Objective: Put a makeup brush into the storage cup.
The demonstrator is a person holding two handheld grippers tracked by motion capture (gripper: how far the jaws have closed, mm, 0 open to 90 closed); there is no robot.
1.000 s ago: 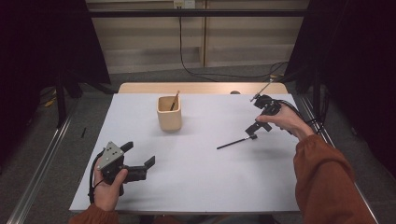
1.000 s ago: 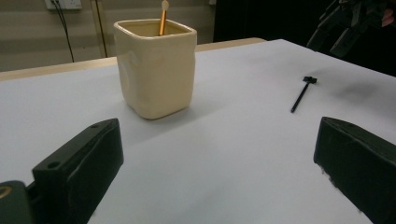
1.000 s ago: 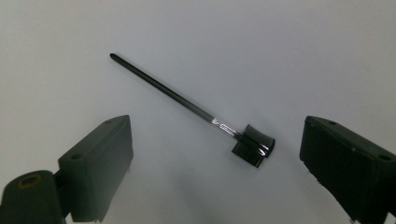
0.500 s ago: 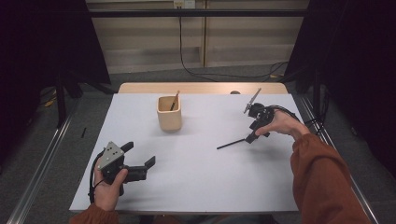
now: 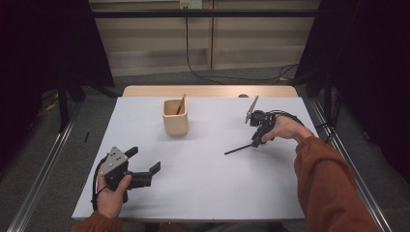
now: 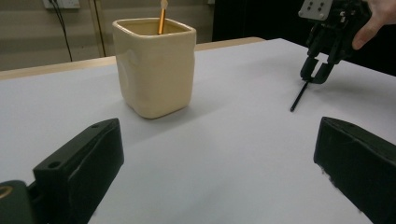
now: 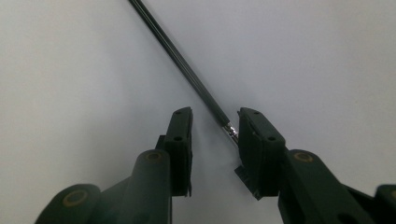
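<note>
While the left gripper (image 5: 145, 170) stays parked wide open near the table's (image 5: 208, 193) front-left corner, the right gripper (image 5: 256, 140) has dropped toward the right edge, jaws just narrowing around the black stick's (image 5: 238, 149) end, one pad touching it, not yet clamped.

Cup (image 5: 175, 117) w/ stick (image 5: 181, 103) inside, left of pen (image 5: 238, 150)

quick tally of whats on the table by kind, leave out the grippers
cream cup: 1
orange-brown stick in the cup: 1
thin black stick lying on the white table cover: 1
total: 3
</note>
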